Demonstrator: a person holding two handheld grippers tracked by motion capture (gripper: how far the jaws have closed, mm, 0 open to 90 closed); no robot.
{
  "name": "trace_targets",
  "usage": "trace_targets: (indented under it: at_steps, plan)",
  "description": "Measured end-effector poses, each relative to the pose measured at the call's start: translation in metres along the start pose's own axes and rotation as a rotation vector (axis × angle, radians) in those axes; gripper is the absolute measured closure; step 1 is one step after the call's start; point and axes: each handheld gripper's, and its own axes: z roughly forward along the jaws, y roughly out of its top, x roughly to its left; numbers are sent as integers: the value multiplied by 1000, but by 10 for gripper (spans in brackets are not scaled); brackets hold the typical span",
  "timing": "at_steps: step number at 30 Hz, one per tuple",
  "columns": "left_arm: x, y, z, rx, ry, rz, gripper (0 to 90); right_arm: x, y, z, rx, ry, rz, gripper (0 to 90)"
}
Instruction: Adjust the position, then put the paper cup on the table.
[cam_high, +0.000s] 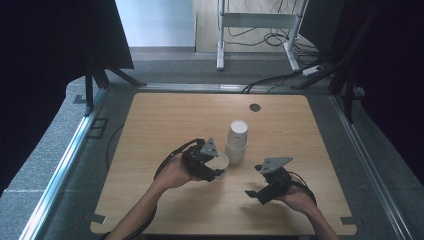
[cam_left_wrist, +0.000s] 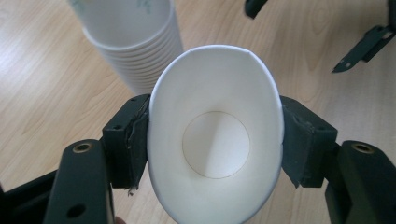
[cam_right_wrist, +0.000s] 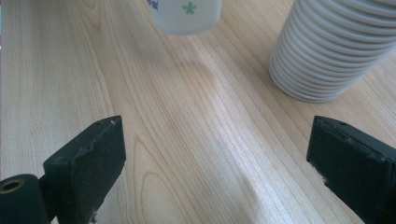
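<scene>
The left gripper (cam_high: 216, 167) holds a single white paper cup (cam_high: 219, 164) near the middle of the wooden surface (cam_high: 150, 130). In the left gripper view its jaws press on both sides of the cup (cam_left_wrist: 215, 135) and squeeze its rim into an oval; the cup's open mouth faces the camera and its round bottom shows inside. Just beyond the cup, on its far right, stands an upside-down stack of white paper cups (cam_high: 237, 140), its many rims bunched at the base (cam_left_wrist: 135, 51).

The right gripper (cam_high: 256, 181) hovers over the near right part of the surface, well apart from the stack. Its jaws stand wide open with nothing between them but bare wood. In the right gripper view the stack (cam_right_wrist: 334, 46) rises at the upper right, and the bottom of the held cup (cam_right_wrist: 186, 16), printed with a small green flower, shows at the top.
</scene>
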Motion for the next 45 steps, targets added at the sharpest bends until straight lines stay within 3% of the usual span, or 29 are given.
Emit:
trace_targets:
  at_steps: [27, 45]
  plan:
    - [28, -24, -13, 38, 121, -112, 328, -1, -22, -9, -18, -52, 60, 35]
    - [53, -38, -12, 101, 226, -184, 328, -6, -34, -8, -3, -87, 98, 15]
